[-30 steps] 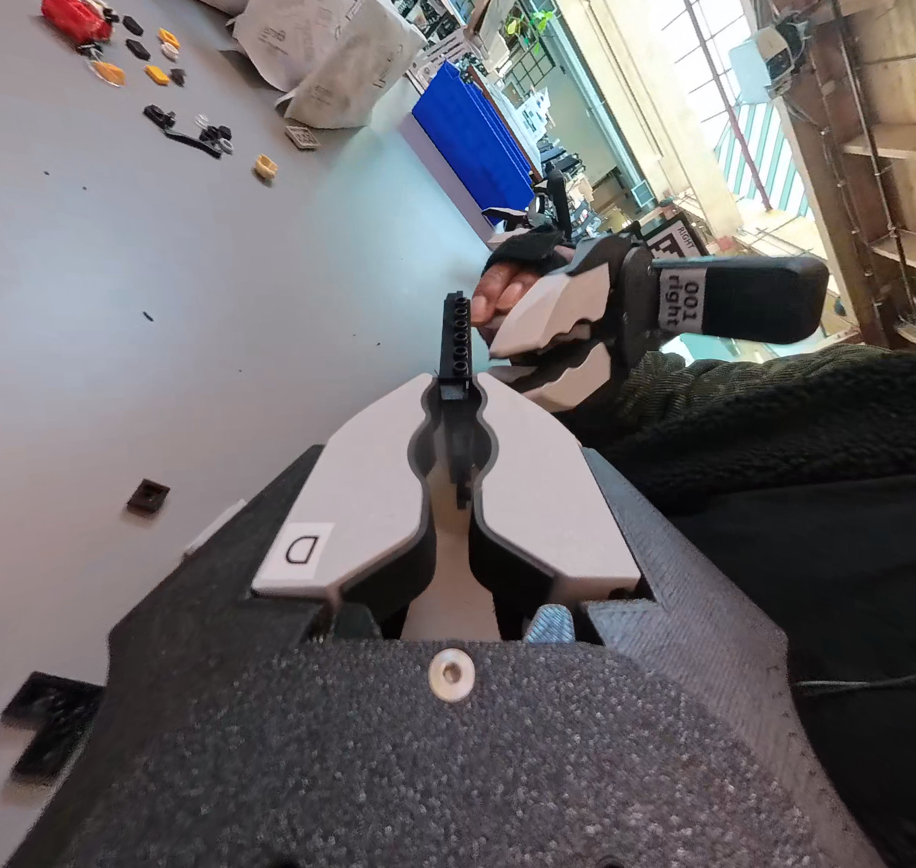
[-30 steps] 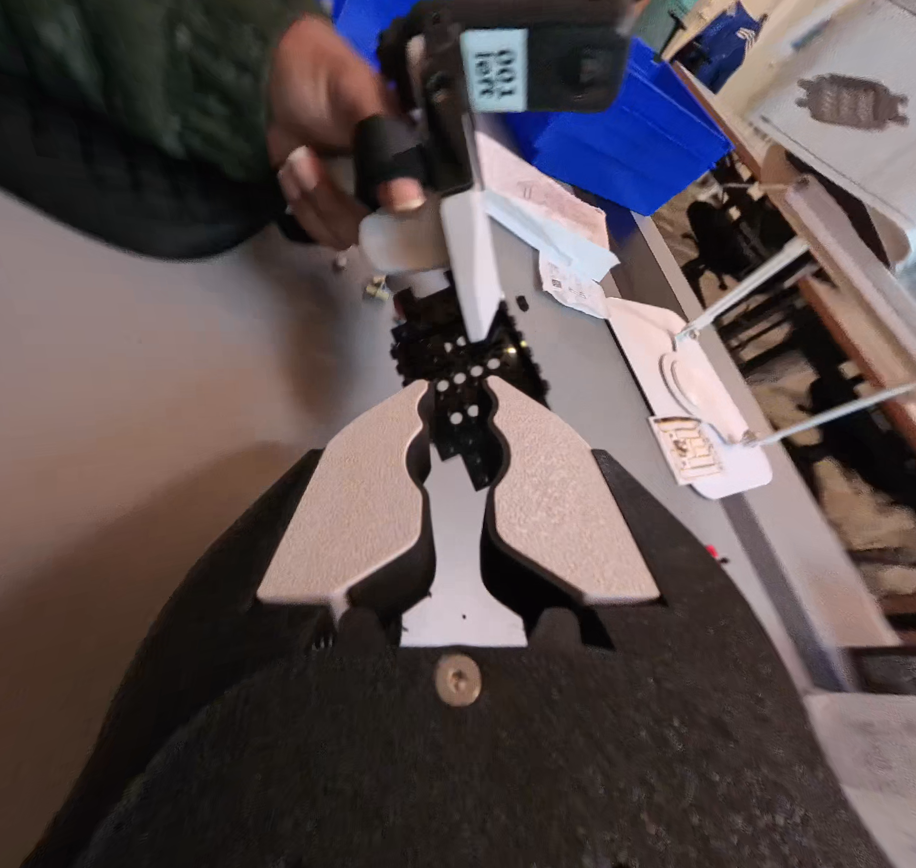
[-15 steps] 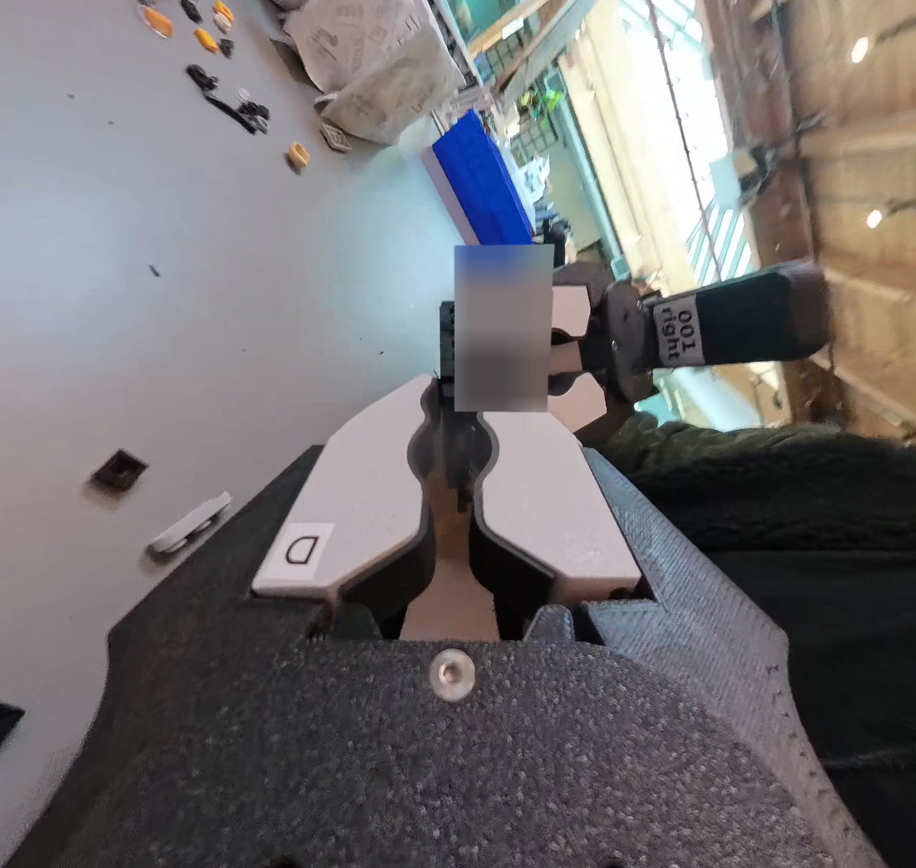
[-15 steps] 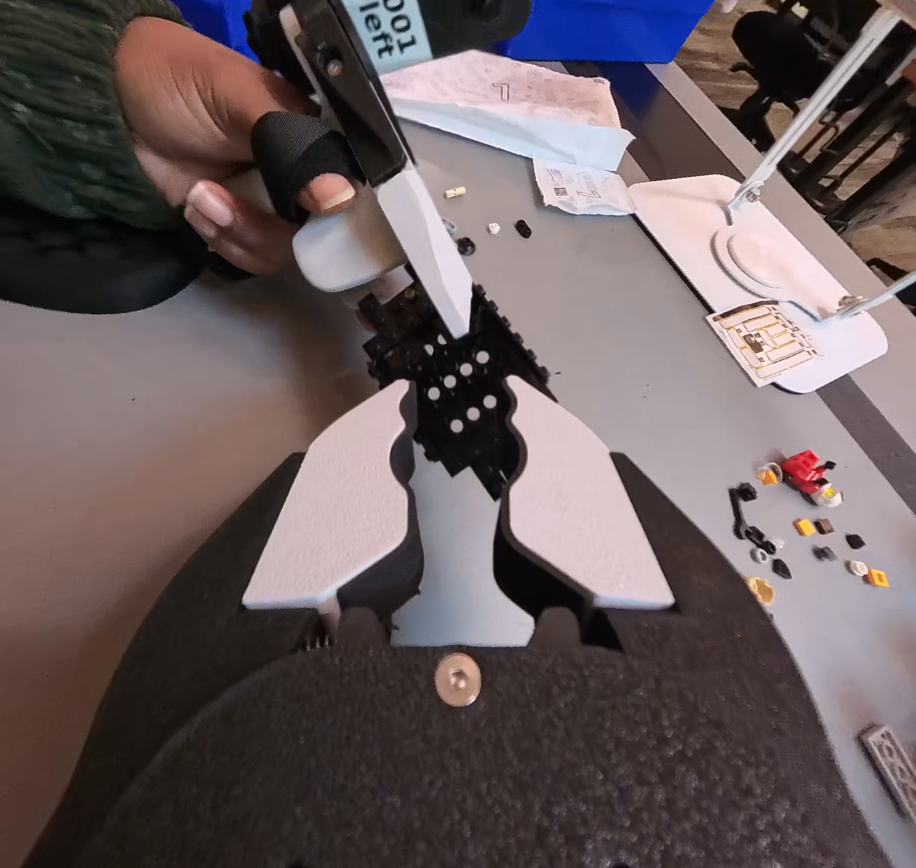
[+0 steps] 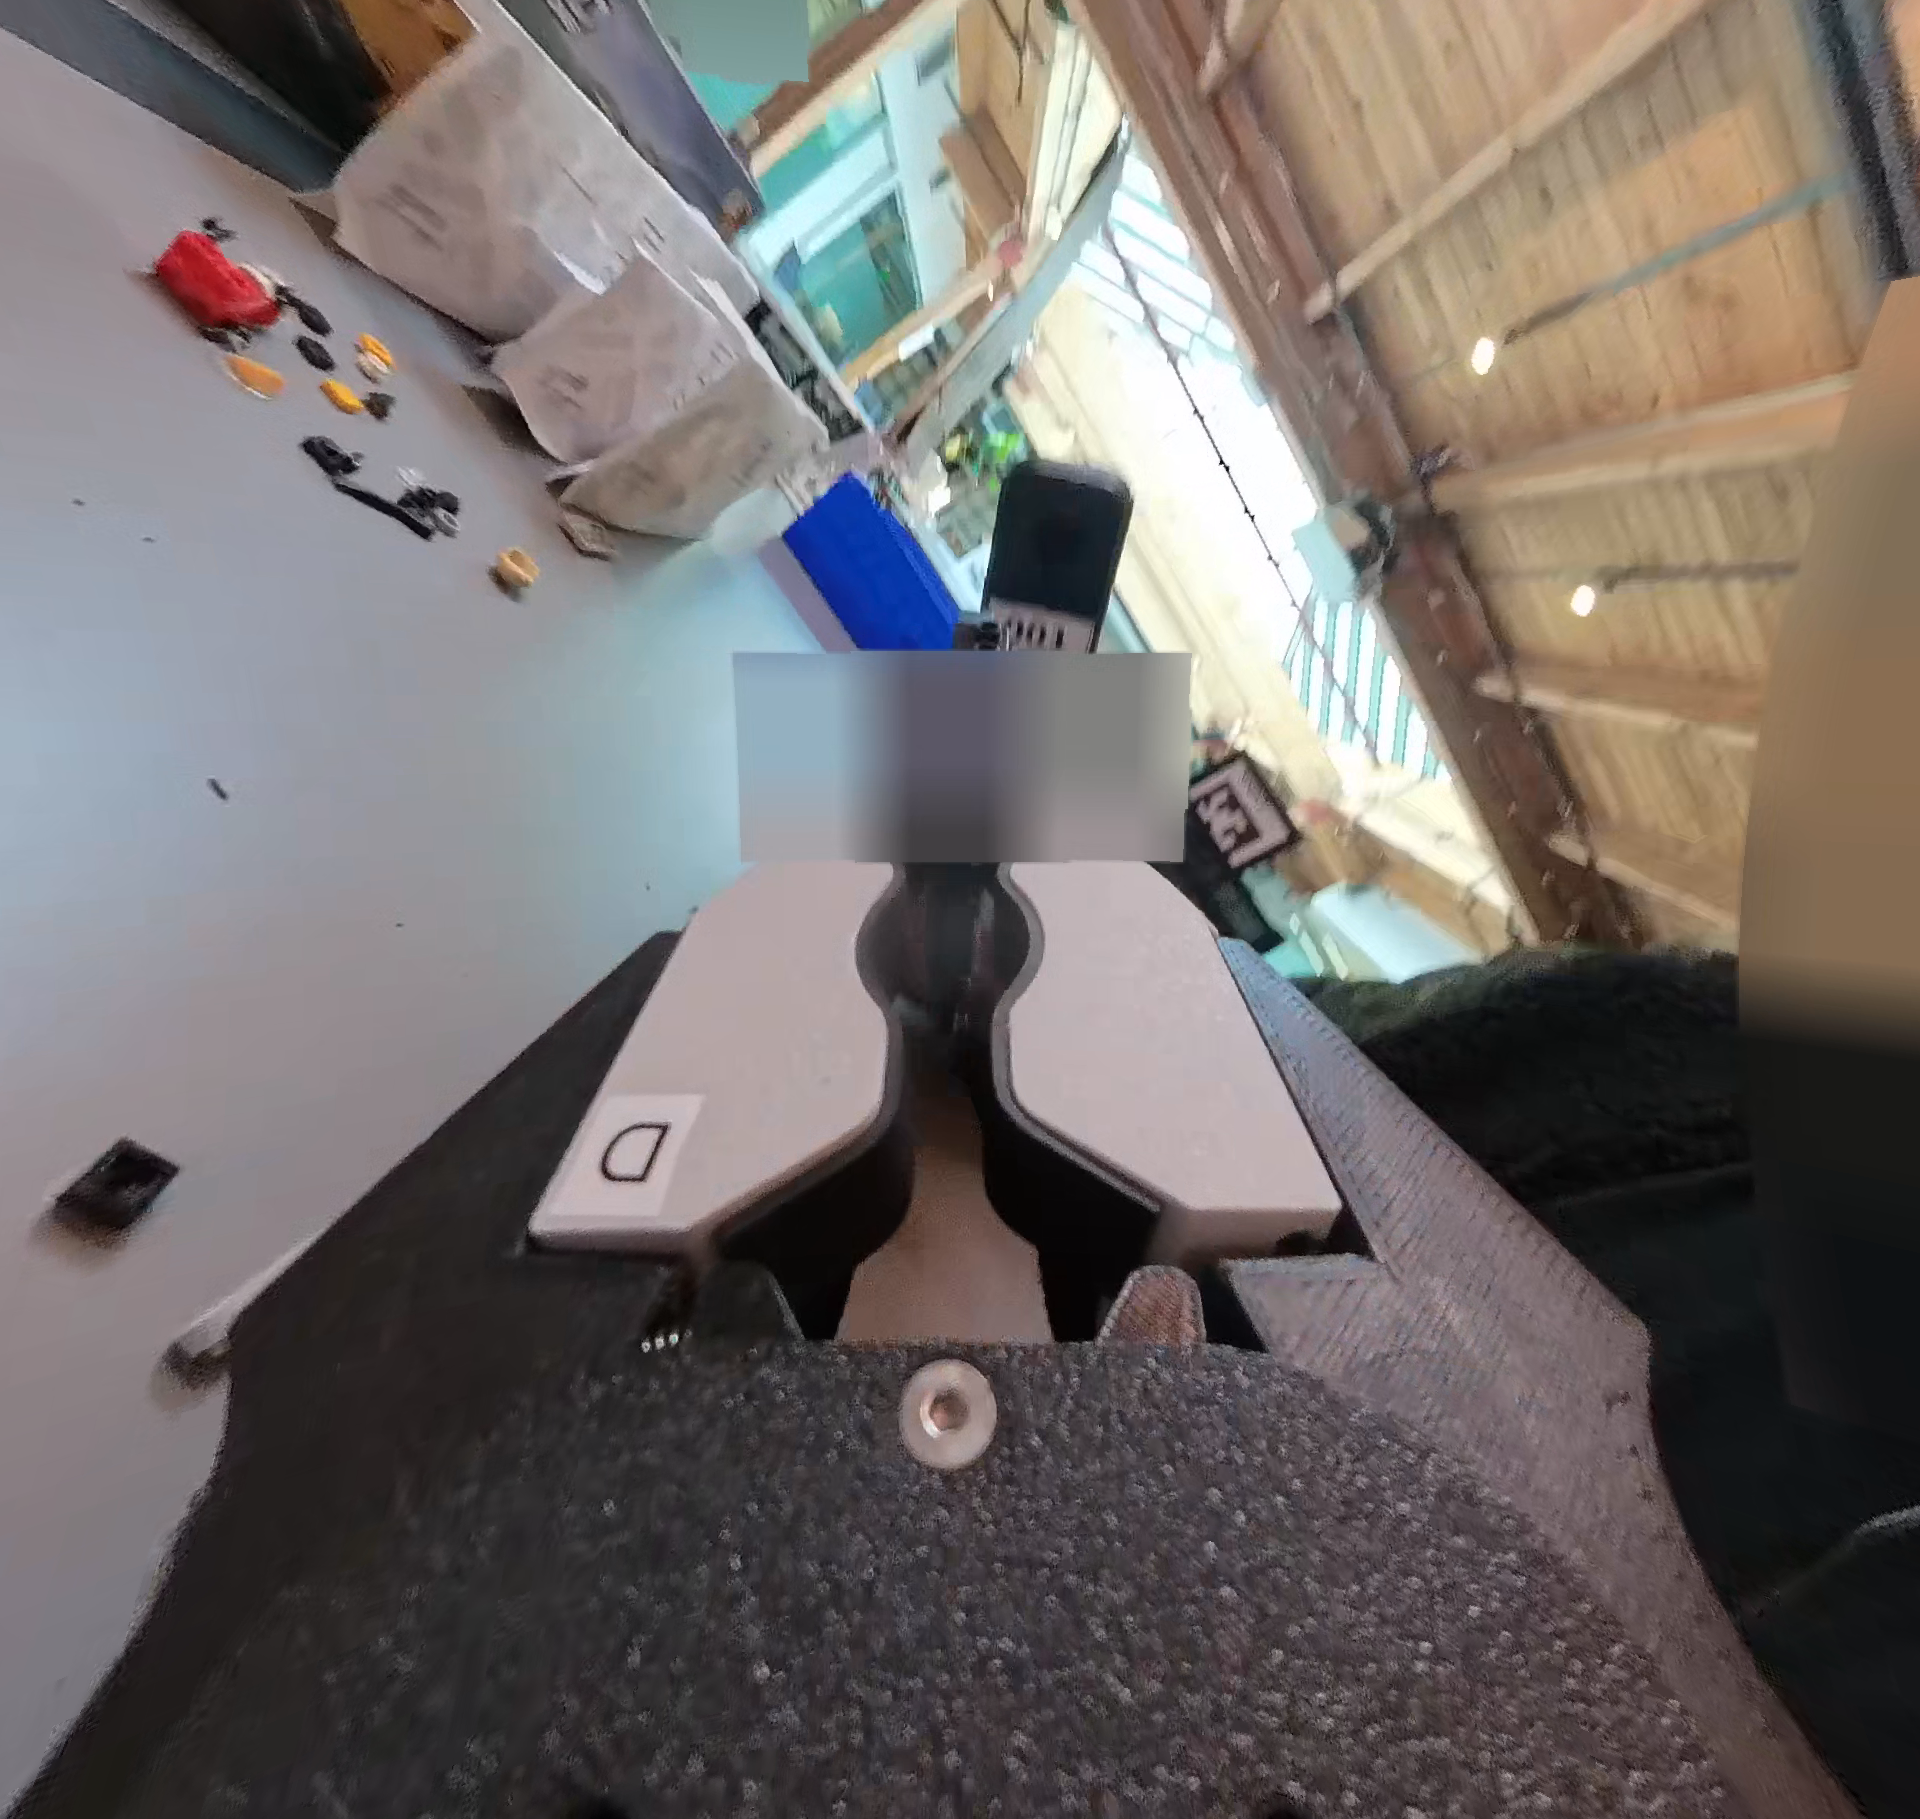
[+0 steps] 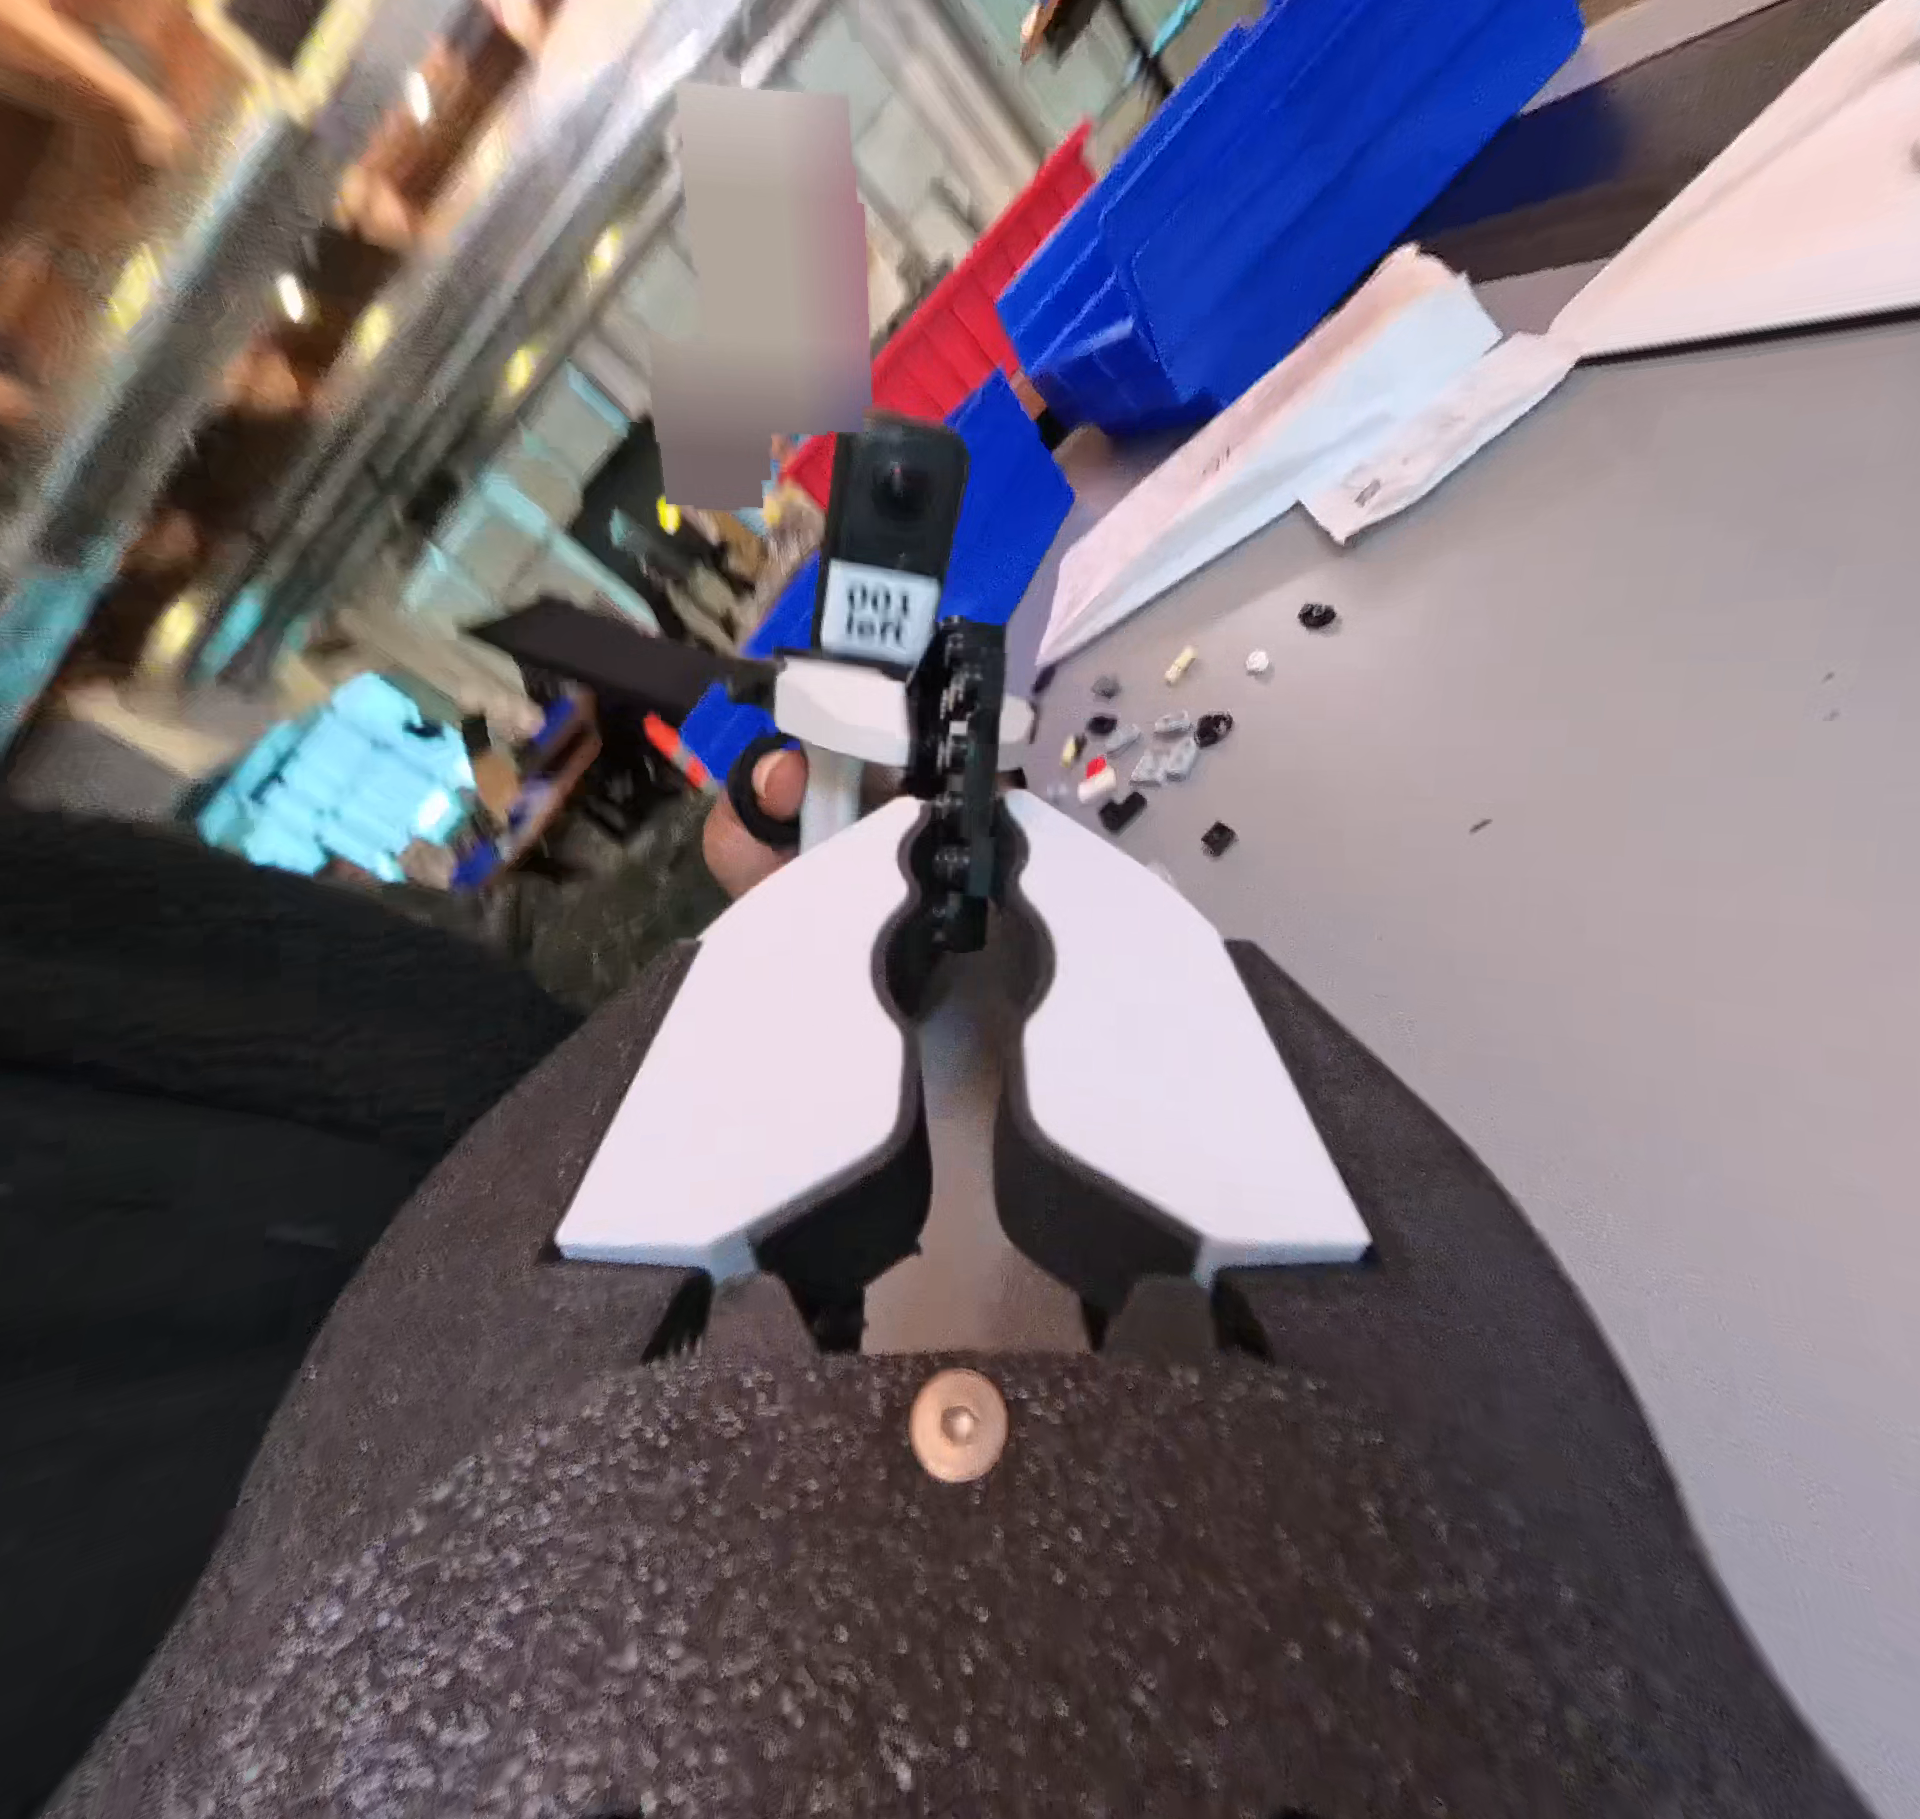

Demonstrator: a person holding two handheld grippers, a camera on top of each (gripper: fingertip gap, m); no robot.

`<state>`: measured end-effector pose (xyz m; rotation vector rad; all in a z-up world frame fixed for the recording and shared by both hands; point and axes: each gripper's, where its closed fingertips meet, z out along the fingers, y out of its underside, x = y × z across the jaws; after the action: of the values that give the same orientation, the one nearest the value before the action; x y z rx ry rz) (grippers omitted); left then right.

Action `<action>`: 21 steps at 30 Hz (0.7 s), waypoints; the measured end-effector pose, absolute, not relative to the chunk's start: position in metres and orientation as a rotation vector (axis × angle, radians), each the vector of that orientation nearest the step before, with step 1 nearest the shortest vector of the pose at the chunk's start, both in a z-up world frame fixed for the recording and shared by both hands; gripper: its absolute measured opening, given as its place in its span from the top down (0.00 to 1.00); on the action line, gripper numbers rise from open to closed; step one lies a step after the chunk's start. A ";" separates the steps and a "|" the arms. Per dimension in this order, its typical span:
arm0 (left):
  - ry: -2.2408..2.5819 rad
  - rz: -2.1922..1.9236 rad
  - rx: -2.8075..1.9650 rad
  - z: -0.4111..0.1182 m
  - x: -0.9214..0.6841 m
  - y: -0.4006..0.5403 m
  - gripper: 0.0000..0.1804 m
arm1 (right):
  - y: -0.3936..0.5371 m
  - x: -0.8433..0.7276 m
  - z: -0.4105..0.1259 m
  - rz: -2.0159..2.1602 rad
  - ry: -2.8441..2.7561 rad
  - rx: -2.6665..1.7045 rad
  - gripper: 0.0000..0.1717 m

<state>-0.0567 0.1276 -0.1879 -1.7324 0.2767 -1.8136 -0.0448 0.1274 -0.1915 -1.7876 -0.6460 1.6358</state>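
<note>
Both grippers are now meeting raised above the grey table (image 6: 1558, 938), the right gripper (image 6: 961, 834) having re-clamped edge-on the black studded plate (image 6: 961, 782), which the left gripper (image 6: 904, 720) is also pinching at its far end.

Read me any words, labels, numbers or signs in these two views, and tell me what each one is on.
I won't read writing out; these things bear it.
White sticker on a grey finger: one large character.
White label on a black camera: two short lines.
Black-and-white marker: blurred.
Printed bags and papers: too blurred.
</note>
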 end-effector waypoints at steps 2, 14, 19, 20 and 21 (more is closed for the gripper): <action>0.470 -1.764 -1.788 -0.192 -0.051 0.115 0.95 | 0.119 -0.037 -0.199 1.540 -0.913 -1.838 0.95; 1.214 -1.383 -2.047 -0.245 -0.022 0.058 0.95 | 0.054 -0.028 -0.262 1.095 -1.816 -1.917 0.95; 0.728 -1.526 -2.096 -0.234 -0.031 0.096 0.95 | 0.097 -0.032 -0.246 1.021 -1.485 -1.861 0.88; 0.628 -1.557 -2.103 -0.234 -0.036 0.104 0.95 | 0.106 -0.031 -0.241 1.004 -1.408 -1.847 0.86; 0.527 -1.591 -2.092 -0.233 -0.040 0.112 0.95 | 0.110 -0.030 -0.236 0.997 -1.350 -1.839 0.82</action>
<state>-0.0402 0.1119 -0.2326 -2.0917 0.5266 -1.5909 -0.0299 0.1102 -0.2359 -1.8391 -1.3499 0.9972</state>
